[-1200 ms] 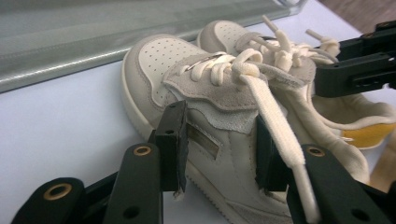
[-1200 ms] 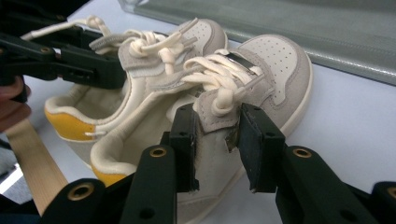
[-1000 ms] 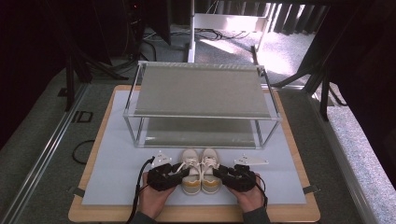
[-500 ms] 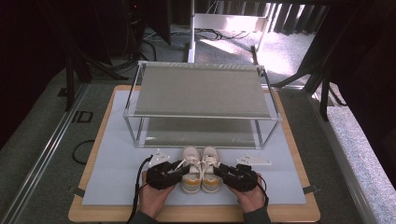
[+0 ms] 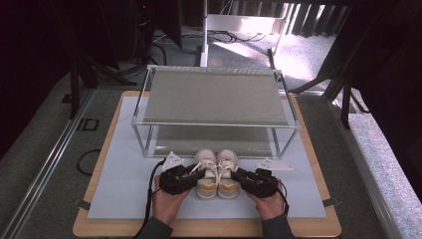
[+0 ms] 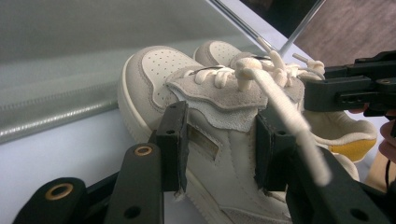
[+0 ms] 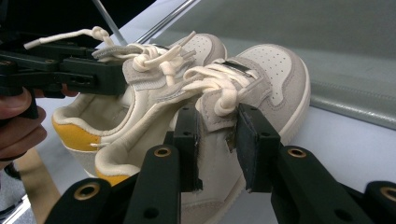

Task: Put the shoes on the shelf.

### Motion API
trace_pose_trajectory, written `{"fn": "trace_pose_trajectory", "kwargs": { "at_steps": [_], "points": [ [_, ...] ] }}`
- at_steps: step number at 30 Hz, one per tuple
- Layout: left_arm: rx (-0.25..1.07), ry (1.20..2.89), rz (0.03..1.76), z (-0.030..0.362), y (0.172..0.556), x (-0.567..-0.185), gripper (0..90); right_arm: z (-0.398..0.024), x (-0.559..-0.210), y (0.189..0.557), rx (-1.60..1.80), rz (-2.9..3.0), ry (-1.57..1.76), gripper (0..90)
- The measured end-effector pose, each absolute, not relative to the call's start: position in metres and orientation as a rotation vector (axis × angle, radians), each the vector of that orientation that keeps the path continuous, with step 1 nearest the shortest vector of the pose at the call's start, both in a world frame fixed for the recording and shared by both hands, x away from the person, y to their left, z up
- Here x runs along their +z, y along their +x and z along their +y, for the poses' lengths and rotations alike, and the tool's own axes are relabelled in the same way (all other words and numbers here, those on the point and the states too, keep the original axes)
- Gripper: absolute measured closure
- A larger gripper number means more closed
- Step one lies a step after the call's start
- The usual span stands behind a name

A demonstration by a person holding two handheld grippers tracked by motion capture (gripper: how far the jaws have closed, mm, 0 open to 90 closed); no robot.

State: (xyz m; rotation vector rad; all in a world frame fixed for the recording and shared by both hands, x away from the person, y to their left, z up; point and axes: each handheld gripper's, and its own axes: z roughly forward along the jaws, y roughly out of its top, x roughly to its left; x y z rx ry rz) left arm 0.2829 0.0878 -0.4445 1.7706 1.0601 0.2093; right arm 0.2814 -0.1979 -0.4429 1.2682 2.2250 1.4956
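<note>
left shoe (image 5: 206, 174): seen low in the centre of the high view, on the pale mat (image 5: 119, 184), touching its pair; toe pointed at the rack.
right shoe (image 5: 228, 174): set just beside the left shoe, same heading; yellow heel patch noted on both.
left gripper (image 5: 191, 177): held at the left shoe's outer side in the high view; in the left gripper view the jaws are clamped on the shoe's side panel and eyelet flap, one pad on each side of the flap.
right gripper (image 5: 243, 178): held at the right shoe's outer side; in the right gripper view the jaws are clenched on the grey eyelet flap below the lace knot.
laces (image 6: 275, 88): tied in white knots; one loose end is draped across the left gripper's right jaw.
left hand (image 5: 169, 204): wrapped around the left gripper, at the lower edge of the high view.
right hand (image 5: 266, 204): wrapped around the right gripper, likewise placed.
rack (image 5: 214, 99): two-tier, metal frame, found mid-frame just beyond the shoes; both tiers bare.
table (image 5: 209, 229): wooden edge observed around the mat.
</note>
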Motion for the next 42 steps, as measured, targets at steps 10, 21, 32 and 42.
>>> {"fn": "trace_pose_trajectory", "kwargs": {
  "at_steps": [10, 21, 32, 42],
  "points": [
    [0.227, 1.744, 1.075, 0.086, 0.299, -0.445, 60.4, -0.198, -0.445, 0.297, 1.520, 2.184, 1.301, 71.0],
    [0.250, 1.705, 1.088, 0.082, 0.319, -0.440, 60.4, -0.200, -0.440, 0.316, 1.538, 2.137, 1.316, 71.1],
    [0.272, 1.671, 1.103, 0.078, 0.336, -0.438, 60.3, -0.201, -0.438, 0.333, 1.559, 2.091, 1.330, 71.1],
    [0.287, 1.625, 1.124, 0.073, 0.349, -0.446, 60.4, -0.205, -0.446, 0.348, 1.602, 2.049, 1.354, 71.0]
  ]
}}
